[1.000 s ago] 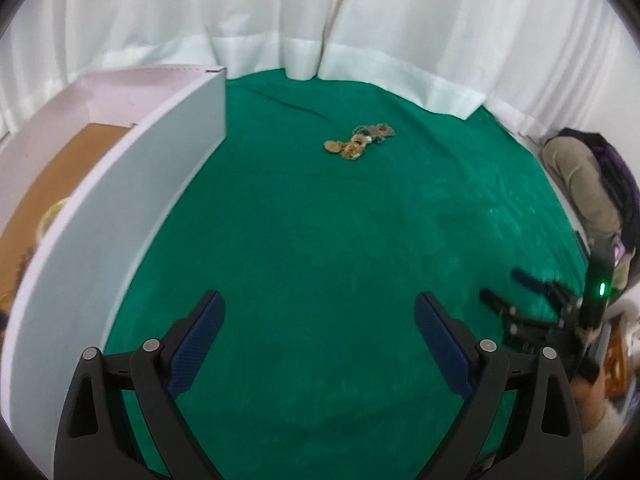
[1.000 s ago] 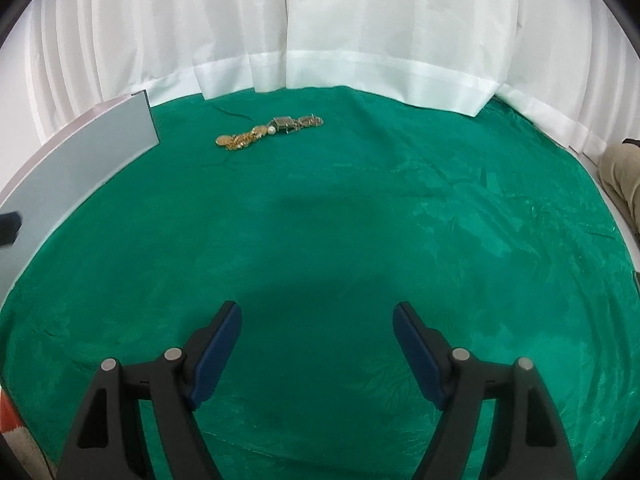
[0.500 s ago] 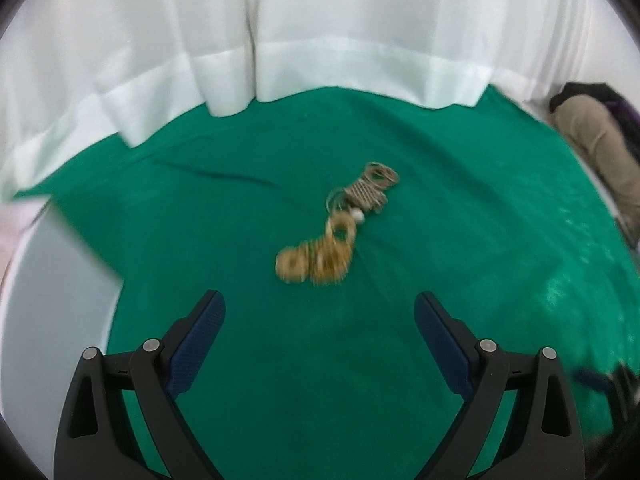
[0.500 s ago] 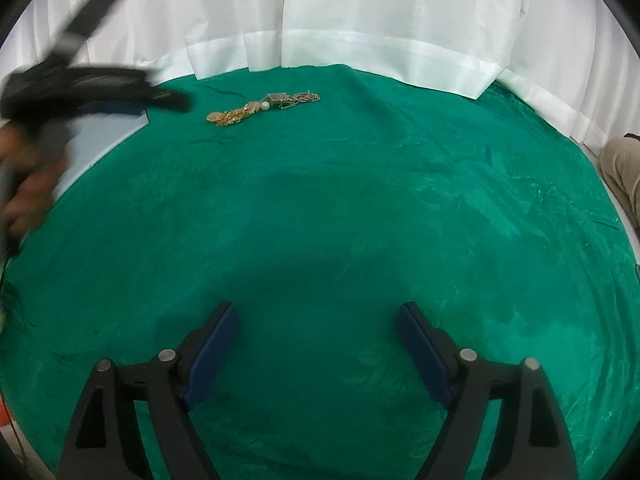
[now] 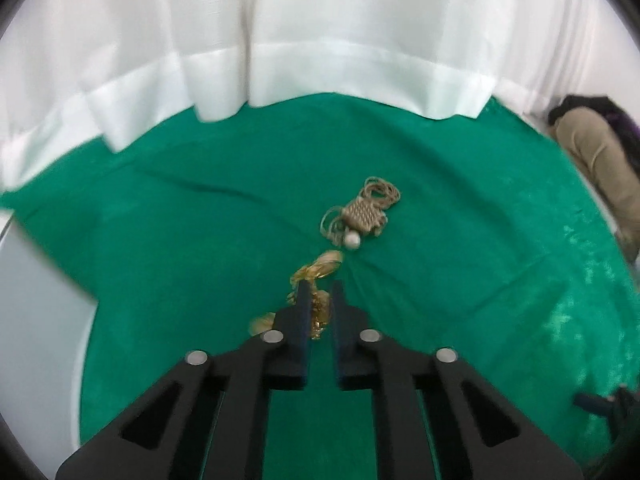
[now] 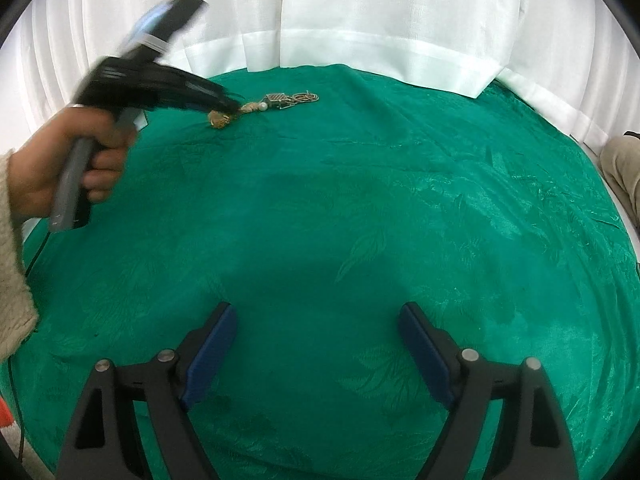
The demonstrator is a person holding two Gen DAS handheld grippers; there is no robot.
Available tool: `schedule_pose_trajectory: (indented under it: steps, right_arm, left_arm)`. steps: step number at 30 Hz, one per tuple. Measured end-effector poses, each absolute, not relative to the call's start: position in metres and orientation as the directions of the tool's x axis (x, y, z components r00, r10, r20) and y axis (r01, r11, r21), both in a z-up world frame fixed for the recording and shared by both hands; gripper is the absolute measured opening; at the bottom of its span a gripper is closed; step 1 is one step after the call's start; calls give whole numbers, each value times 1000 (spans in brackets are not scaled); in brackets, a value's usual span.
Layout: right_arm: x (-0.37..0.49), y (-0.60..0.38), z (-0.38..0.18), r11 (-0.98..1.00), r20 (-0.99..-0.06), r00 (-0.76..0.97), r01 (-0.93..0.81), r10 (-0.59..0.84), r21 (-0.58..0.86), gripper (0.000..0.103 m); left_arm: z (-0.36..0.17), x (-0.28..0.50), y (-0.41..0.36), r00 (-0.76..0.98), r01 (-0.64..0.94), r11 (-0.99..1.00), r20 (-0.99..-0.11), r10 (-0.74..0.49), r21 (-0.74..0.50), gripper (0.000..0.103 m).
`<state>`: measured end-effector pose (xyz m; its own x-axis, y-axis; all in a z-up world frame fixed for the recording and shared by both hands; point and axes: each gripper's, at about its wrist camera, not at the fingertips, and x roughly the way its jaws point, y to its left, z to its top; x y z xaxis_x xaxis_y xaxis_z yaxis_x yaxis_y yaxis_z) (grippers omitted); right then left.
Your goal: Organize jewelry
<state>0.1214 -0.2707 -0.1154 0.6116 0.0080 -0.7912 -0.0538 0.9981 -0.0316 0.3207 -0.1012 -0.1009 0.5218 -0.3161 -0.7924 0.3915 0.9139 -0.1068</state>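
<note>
Left hand-held gripper [image 5: 319, 296]: clenched on gold jewelry [image 5: 316, 270] between its tips | Right hand-held gripper [image 6: 316, 344]: released, nothing between | Woven necklace [image 5: 362, 216]: just beyond left tips on desk [image 5: 460, 260] | Handling: light, limp, tangle-prone; pinch a bunched cluster

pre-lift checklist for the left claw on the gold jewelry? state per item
1. Left claw shut on gold jewelry: ok.
2. Whole gold piece captured: cannot tell; parts stick out past the fingers.
3. Gold piece free of the woven chain piece and pearl: cannot tell; they lie close.
4. Right claw open, holding nothing, well away from the jewelry: ok.
5. White box at the left edge as drop spot, inside hidden: cannot tell.
</note>
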Motion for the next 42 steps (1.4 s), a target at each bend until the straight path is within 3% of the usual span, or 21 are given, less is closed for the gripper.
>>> schedule_pose_trajectory:
  steps: [12,13,15,16,17,26,30,32,34,36,38,40,42]
  right_arm:
    - [121,-271,-115,998,-791,612,-54,8,-32,86]
    - [120,-271,-115,998,-791,611,-54,7,-33,86]
    - [119,-270,-115,998,-791,611,-54,5,-35,86]
    - [119,-270,-115,998,-791,611,-54,5,-35,86]
    - [119,-270,-115,998,-791,611,-54,5,-35,86]
    - [120,-271,-116,998,-791,611,-54,7,-33,86]
    - [120,-271,-116,998,-792,611,-55,7,-33,86]
    - [120,-271,-116,998,-792,611,-55,7,-33,86]
    - [120,-271,-116,998,-792,611,-55,8,-32,86]
    - [120,-271,-116,998,-792,611,-55,8,-32,86]
    - [120,-271,-116,998,-792,611,-55,8,-32,86]
    - [120,-271,-116,998,-792,611,-55,8,-32,86]
    - [120,-271,-116,998,-792,611,-55,8,-32,86]
  left_arm:
    - [-76,192,-27,470,407,897,-803,-366,-171,3]
    - [-76,185,-23,459,399,899,-809,-367,-181,8]
    - [-76,188,-22,450,393,900,-813,-369,-191,33]
    - [-76,189,-22,463,387,904,-810,-360,-180,55]
    - [-77,190,-21,487,375,913,-804,-342,-161,66]
    - [-103,247,-74,455,429,895,-827,-329,-121,68]
    - [-125,287,-91,463,351,930,-843,-274,-109,68]
    - [-128,301,-97,477,315,944,-844,-244,-95,77]
    - [-128,316,-103,488,284,952,-838,-245,-112,79]
    - [-129,323,-107,512,260,960,-829,-226,-101,72]
    - [-128,323,-111,544,257,965,-816,-196,-61,36]
    - [-129,320,-108,567,260,964,-802,-191,-45,24]
    - [-128,319,-104,571,265,963,-796,-201,-53,22]
